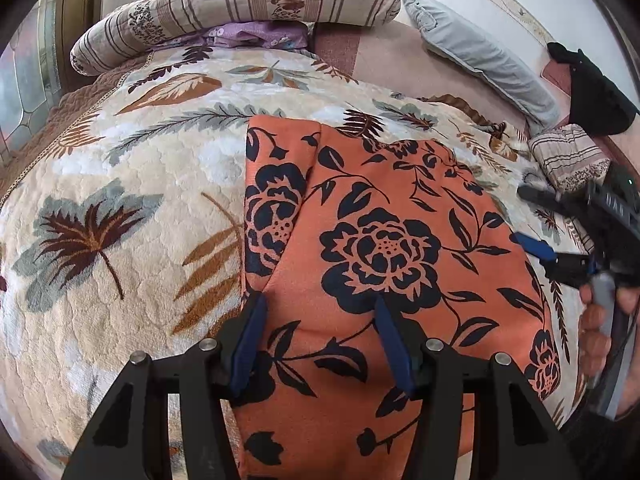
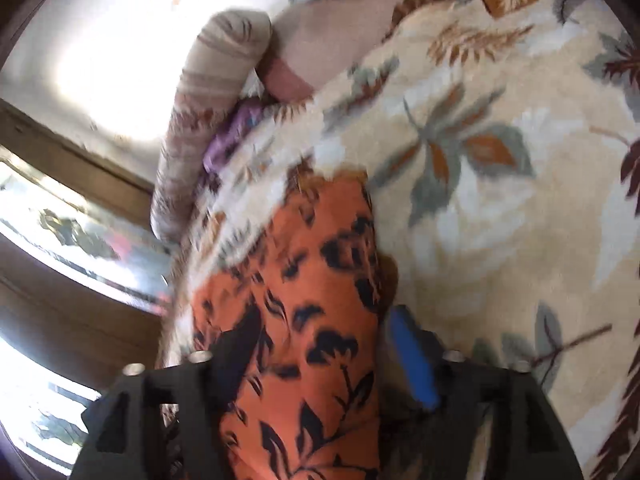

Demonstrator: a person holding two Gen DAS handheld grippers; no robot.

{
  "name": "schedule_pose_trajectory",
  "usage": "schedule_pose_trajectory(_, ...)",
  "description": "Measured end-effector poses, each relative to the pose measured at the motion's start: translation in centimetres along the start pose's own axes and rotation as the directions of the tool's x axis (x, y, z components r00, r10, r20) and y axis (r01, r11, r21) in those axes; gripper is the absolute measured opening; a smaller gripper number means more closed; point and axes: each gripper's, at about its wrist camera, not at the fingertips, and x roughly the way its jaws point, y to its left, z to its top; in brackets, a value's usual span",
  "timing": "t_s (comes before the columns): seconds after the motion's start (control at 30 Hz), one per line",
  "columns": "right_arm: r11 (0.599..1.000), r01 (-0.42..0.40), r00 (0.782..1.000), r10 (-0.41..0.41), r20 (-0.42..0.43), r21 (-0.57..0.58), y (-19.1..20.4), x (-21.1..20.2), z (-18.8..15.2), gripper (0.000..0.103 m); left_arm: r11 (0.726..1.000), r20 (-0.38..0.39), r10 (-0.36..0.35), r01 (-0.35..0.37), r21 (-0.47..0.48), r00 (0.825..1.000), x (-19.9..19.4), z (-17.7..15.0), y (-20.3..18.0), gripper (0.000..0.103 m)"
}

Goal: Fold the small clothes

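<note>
Looking maybe halfway through, judging by the layers. Orange floral garment (image 1: 384,248) lying on the leaf-print blanket (image 1: 120,200) over the bed, already showing one lengthwise fold: a flap lying over the left part with a slanted edge running from the top toward the left gripper. Probably still needing a crosswise fold or two to get compact.

Left gripper (image 1: 320,340) sitting spread wide over the near end of the cloth, blue pads (image 1: 250,336) resting on or just above it, not pinching anything as far as can be seen.

Right gripper (image 2: 320,360) parted too, hanging at the garment's right edge; right view too blurry to say if cloth is actually being gripped.

Long axis running away from the left camera, near end under the fingers, far end toward the striped pillow (image 1: 240,4).
</note>
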Motion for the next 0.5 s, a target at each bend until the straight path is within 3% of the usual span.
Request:
schedule_pose_trajectory(0.03, 0.999, -0.024, 1.0, 0.025, -0.017, 0.046, -0.4, 0.9, 0.7, 0.082, 1.0, 0.001, 0.004, -0.004, 0.004, 1.0, 0.0, 0.0, -0.1, 0.057)
schedule_pose_trajectory(0.1, 0.987, -0.037, 0.989, 0.059, -0.137, 0.159, -2.3, 4.2, 1.8, 0.081, 1.0, 0.002, 0.004, -0.004, 0.007, 1.0, 0.0, 0.0, -0.1, 0.057)
schedule_pose_trajectory(0.17, 0.989, -0.05, 0.976, 0.078, -0.201, 0.142, -2.4, 6.0, 1.9, 0.041, 1.0, 0.002, -0.002, 0.002, 0.001, 1.0, 0.0, 0.0, 0.1, 0.057)
schedule_pose_trajectory(0.23, 1.0, 0.004, 0.988, -0.003, -0.154, 0.003, 0.1, 5.1, 1.5, 0.037, 1.0, 0.005, -0.008, 0.008, 0.0, 1.0, 0.0, -0.1, 0.2, 0.057)
schedule_pose_trajectory(0.3, 0.992, 0.099, 0.991, -0.106, -0.087, -0.084, 1.8, 3.9, 0.7, 0.037, 1.0, 0.009, -0.006, 0.006, 0.009, 1.0, 0.0, -0.1, 0.1, 0.057)
schedule_pose_trajectory(0.37, 0.96, 0.221, 0.972, -0.232, -0.047, -0.169, 2.7, 4.0, -0.3, 0.042, 1.0, 0.001, -0.014, 0.014, 0.005, 1.0, -0.2, 0.1, 0.1, 0.057)
schedule_pose_trajectory(0.4, 0.96, 0.226, 0.97, -0.237, -0.047, -0.168, 2.8, 3.8, -0.5, 0.057, 1.0, -0.009, -0.029, 0.029, -0.006, 1.0, -0.5, 0.3, 0.3, 0.057)
schedule_pose_trajectory(0.43, 0.96, 0.231, 0.971, -0.238, -0.026, -0.158, 2.8, 2.9, -0.9, 0.063, 0.999, -0.019, -0.047, 0.046, -0.025, 0.999, -1.2, 0.5, 0.5, 0.057)
schedule_pose_trajectory(0.5, 0.959, 0.227, 0.974, -0.221, 0.053, -0.169, 3.2, -0.4, -2.0, 0.063, 0.996, 0.001, -0.068, 0.068, -0.056, 0.998, -3.7, 0.4, 0.9, 0.057)
